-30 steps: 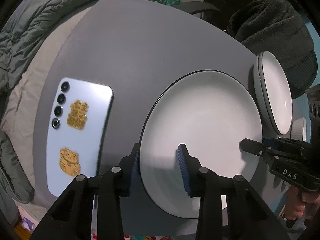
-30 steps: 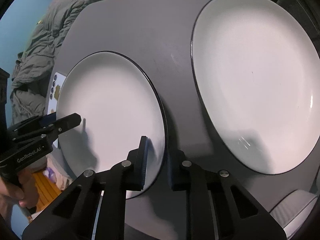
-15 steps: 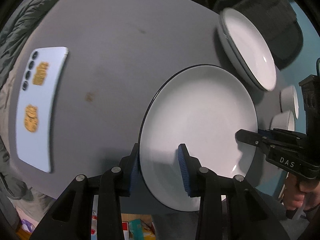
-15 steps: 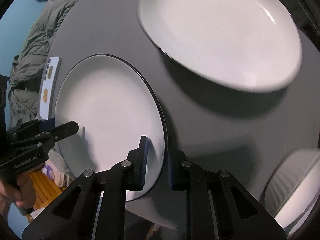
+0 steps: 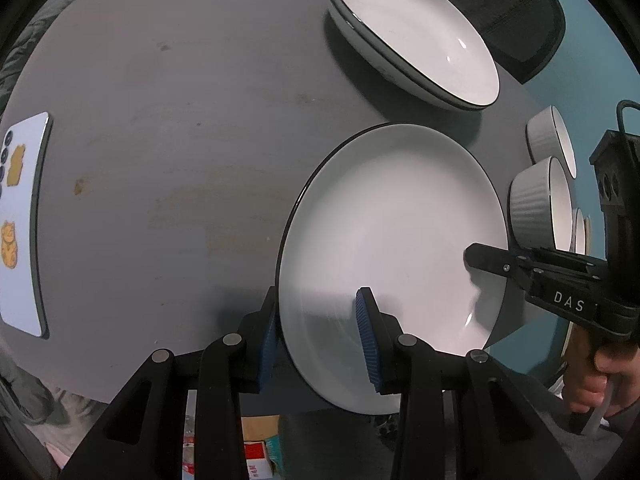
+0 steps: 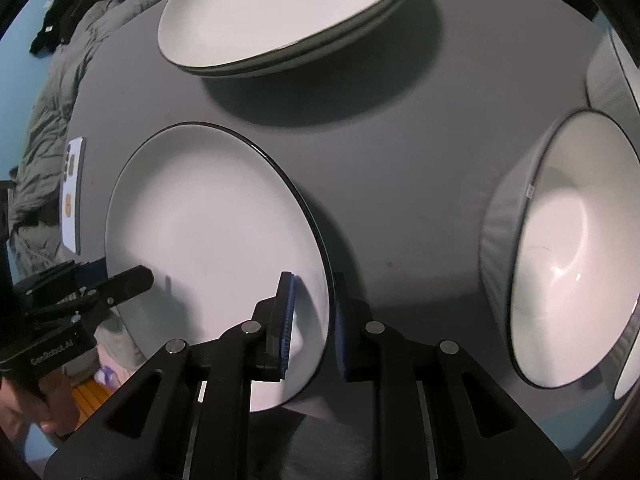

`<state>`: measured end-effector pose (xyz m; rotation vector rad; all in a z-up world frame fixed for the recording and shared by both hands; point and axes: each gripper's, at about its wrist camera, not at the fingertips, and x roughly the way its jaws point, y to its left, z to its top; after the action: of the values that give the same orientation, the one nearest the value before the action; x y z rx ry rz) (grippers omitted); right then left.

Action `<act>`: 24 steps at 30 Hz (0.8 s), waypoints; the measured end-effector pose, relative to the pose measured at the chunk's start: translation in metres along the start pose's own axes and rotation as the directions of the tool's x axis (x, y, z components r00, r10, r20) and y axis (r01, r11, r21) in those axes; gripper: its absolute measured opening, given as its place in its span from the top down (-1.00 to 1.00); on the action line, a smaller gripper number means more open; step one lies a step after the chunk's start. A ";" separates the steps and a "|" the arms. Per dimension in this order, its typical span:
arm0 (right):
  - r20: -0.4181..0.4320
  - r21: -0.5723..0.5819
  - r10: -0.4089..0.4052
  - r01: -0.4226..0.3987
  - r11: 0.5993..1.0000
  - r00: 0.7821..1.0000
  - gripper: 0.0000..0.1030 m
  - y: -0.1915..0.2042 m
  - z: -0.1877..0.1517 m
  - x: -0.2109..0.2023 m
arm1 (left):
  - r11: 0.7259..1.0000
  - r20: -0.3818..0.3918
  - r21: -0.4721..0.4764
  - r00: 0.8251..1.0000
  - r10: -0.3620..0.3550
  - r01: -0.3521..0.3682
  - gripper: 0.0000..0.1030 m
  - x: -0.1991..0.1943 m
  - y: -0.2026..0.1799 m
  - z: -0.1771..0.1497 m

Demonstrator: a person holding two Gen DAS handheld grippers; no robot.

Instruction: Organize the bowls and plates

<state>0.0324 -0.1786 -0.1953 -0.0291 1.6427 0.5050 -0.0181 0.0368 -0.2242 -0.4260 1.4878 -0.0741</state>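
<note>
Between the two hand-held grippers a white plate (image 5: 394,236) with a dark rim is being carried above the grey counter (image 5: 180,120). The left hand-held gripper (image 5: 318,336) is pinching the plate's near-left rim, one blue pad (image 5: 366,340) lying on the upper face and the other sitting under the edge. The right hand-held gripper (image 6: 314,322) is gripping the opposite rim, its jaws standing narrow with the edge sandwiched between the pads. In the left view the right gripper is showing at the far side of the plate, with a person's hand (image 5: 592,376) wrapping its handle; in the right view the left gripper is reaching in from the lower left corner.

Beyond the plate, a stack of plates (image 5: 416,36) is sitting on the counter, near the carried one but apart from it; at least two rims are showing, though the exact count is hard to tell. To the right of the carried plate, ribbed white bowls (image 5: 538,200) are standing close together near the counter's edge; one bowl (image 6: 560,248) is filling the right side of the right view. At the far left of the counter a pale phone (image 5: 24,224) with gold cat stickers is lying flat, well apart from the dishes. A grey quilt (image 6: 48,108) is lying past the counter.
</note>
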 end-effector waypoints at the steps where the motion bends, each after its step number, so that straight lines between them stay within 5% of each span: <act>1: 0.003 0.008 0.000 0.000 1.000 1.000 0.65 -0.001 0.000 0.000 | 1.000 -0.001 0.002 1.000 -0.001 0.001 0.29 -0.001 0.003 -0.001; 8: 0.035 0.023 -0.005 0.005 1.000 0.999 0.64 0.007 -0.006 0.005 | 0.999 0.027 0.030 1.000 -0.015 0.014 0.28 0.001 0.006 0.003; 15: 0.084 0.033 -0.007 0.005 0.999 0.996 0.58 -0.005 -0.015 0.000 | 0.993 0.031 0.109 0.999 0.042 -0.046 0.24 0.010 -0.005 0.004; 19: 0.086 0.055 0.009 -0.014 0.998 0.996 0.58 -0.014 -0.018 -0.001 | 0.989 0.010 0.131 0.997 0.075 -0.076 0.00 0.013 -0.011 0.006; 24: 0.098 0.068 0.017 -0.023 0.997 0.995 0.57 -0.026 -0.025 -0.006 | 0.990 0.004 0.114 0.997 0.078 -0.078 0.00 0.016 -0.019 0.010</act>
<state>0.0182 -0.2119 -0.1965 0.0619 1.5655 0.4581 -0.0027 0.0168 -0.2332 -0.2753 1.4910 -0.0975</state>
